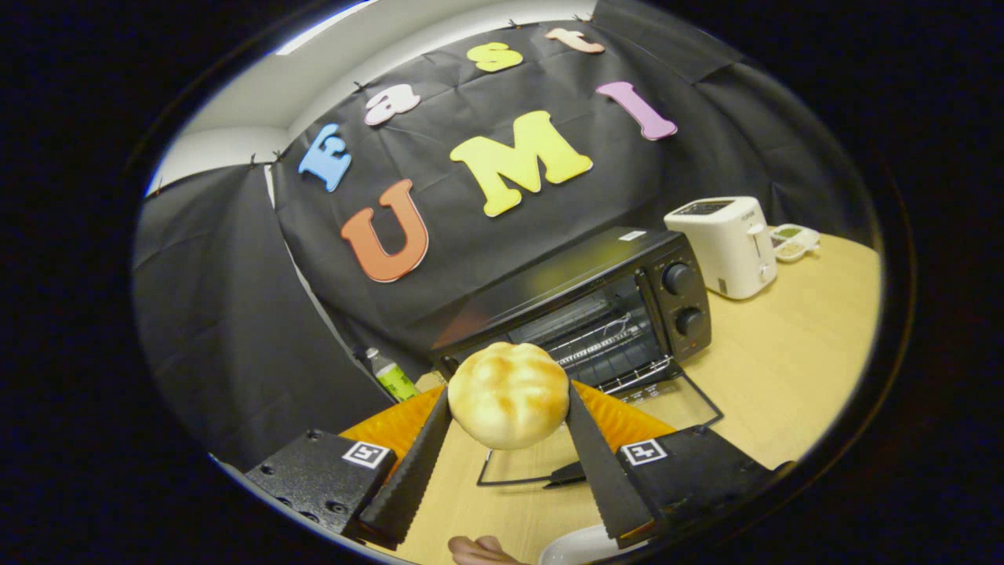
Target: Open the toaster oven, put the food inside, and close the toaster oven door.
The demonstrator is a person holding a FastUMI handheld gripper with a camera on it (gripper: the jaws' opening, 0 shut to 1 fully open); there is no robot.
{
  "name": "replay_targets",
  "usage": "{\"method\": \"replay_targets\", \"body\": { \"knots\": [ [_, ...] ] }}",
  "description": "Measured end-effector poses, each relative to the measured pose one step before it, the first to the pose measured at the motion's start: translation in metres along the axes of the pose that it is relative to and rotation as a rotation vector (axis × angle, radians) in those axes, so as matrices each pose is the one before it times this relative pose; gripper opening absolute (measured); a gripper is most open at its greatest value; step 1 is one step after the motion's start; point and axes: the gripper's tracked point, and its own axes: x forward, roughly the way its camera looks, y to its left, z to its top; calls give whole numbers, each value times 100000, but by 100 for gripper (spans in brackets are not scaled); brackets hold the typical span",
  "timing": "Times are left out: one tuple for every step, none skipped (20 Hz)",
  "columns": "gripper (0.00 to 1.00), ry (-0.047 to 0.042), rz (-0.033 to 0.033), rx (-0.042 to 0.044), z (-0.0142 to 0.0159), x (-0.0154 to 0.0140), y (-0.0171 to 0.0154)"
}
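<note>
Black cloth walls close in a booth around a pale wooden bench [784,369], and over it the claw [508,408] holds a round toasted bun [508,395], one finger pressing each side, lifted clear of the wood. Just beyond the bun stands the black toaster oven [596,314], its glass door [620,439] already dropped flat onto the bench and its wire rack [604,337] showing. A white toaster [725,245] and a small dish [794,242] sit further off beside the oven; a green bottle [391,375] stands on its other side. As I judge it, the grip is only on the bun's curved flanks, so a jolt could roll it out. Coming in low could strike the open door, and a tilted approach could snag the rack.
</note>
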Motion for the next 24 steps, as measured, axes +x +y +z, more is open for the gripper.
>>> {"method": "replay_targets", "body": {
  "knots": [
    [92,1486,-1034,304,-208,1208,-507],
    [92,1406,-638,-765,-231,1112,-324],
    [92,1664,-584,-1227,-147,1059,-304],
    [92,798,-1250,-416,-120,991,-547],
    [92,1384,-1809,-354,-166,1025,-653],
    [92,1132,-862,461,-187,962,-465],
    [93,809,982,372,40,978,-44],
    [93,48,605,171,347,1005,-139],
    [93,-223,150,612,450,904,-289],
    [93,706,734,1363,273,845,-155],
    [93,1628,1012,1399,70,638,-139],
    [93,1524,884,1439,59,813,-150],
    [94,580,-334,684,265,749,-361],
    [94,542,-994,249,203,700,-353],
    [94,-305,-955,141,389,619,-416],
    [94,-360,-133,169,219,477,-5],
    [94,-1100,519,30,460,494,109],
    [94,-590,-86,-791,271,275,14],
    [94,-421,-382,-1156,225,309,-66],
    [94,-828,-36,-506,195,273,-101],
    [94,-402,-356,-679,141,329,-117],
    [94,-573,-242,-425,91,292,-217],
    [94,-694,108,-89,215,271,-137],
    [95,416,487,-237,-101,173,-102]
  ]
}}
